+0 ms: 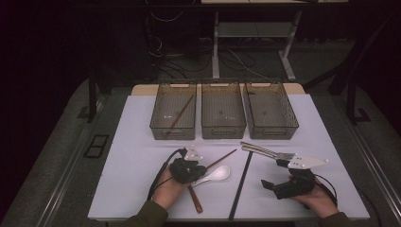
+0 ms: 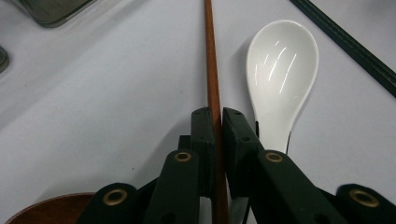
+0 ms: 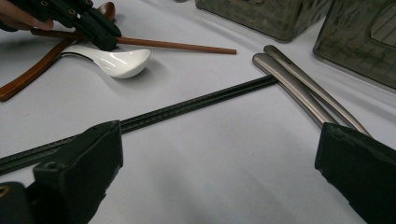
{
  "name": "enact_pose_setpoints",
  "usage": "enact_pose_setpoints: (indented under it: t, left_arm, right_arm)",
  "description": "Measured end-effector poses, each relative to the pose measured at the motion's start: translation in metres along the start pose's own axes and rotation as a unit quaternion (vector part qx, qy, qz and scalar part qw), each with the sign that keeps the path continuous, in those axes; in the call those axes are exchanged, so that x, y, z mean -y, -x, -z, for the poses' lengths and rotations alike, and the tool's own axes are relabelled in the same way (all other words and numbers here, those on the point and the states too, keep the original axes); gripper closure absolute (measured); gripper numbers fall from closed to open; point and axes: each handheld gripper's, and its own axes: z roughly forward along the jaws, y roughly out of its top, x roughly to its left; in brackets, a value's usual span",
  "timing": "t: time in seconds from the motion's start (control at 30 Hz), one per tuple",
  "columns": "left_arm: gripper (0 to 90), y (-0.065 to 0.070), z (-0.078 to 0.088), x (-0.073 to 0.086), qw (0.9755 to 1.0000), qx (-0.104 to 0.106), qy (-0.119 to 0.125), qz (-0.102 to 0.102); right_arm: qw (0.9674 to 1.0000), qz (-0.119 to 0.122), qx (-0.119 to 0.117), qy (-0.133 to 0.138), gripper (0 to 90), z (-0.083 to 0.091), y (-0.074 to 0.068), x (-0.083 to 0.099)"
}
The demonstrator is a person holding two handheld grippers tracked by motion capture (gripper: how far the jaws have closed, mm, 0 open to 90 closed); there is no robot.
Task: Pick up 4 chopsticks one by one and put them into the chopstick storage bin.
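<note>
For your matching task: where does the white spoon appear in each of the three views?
High view: white spoon sits low centre, just right of the left tongs.
Left gripper view: white spoon upper right, beside the brown chopstick.
Right gripper view: white spoon upper left.
Shared landmark: the brown chopstick.

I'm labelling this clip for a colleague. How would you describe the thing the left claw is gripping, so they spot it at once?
Start at the white table, in front of the three bins. Near its front edge, the left claw is shut on a thin brown wooden chopstick. It lies beside the white ceramic spoon, far slimmer and reddish brown.
</note>
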Motion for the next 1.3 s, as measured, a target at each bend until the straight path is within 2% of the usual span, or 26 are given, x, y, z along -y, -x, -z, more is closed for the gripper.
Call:
enact_pose_setpoints:
  t: [0.07,0.23,0.5,0.73,0.83,1.07,1.17,1.3]
  left_arm:
    - [82.2,0.0,0.0,0.0,1.0,0.0,0.0,0.0]
    - [82.3,-0.001,0.0,0.0,1.0,0.001,0.001,0.001]
    - [82.4,-0.003,0.0,0.0,1.0,0.006,0.0,0.004]
    - [82.7,-0.005,0.001,0.0,0.9999,0.008,0.006,0.012]
    - [82.7,-0.006,0.003,-0.001,0.9999,0.01,0.007,0.008]
    - [82.8,-0.01,0.011,-0.007,0.9992,0.028,0.029,0.006]
    - [82.8,-0.012,0.014,-0.008,0.9986,0.036,0.036,0.008]
    - [82.8,-0.014,0.017,-0.01,0.9983,0.043,0.039,0.004]
  right_arm:
    - [1.0,-0.004,0.0,0.0,0.9,0.0,-0.001,0.001]
    - [0.9999,0.006,-0.012,0.009,0.8,-0.001,-0.003,0.002]
    - [0.9989,-0.001,-0.001,0.046,0.9,-0.001,-0.005,0.0]
    - [0.9988,-0.001,-0.004,0.048,0.8,0.0,-0.006,0.001]
    - [0.9986,-0.003,-0.005,0.052,0.9,0.001,-0.006,0.001]
    - [0.9985,-0.01,-0.005,0.054,0.9,0.004,-0.006,0.003]
    - [0.9979,-0.015,-0.005,0.063,0.9,0.005,-0.005,0.003]
    - [0.9976,-0.018,-0.009,0.067,0.9,0.005,-0.005,0.002]
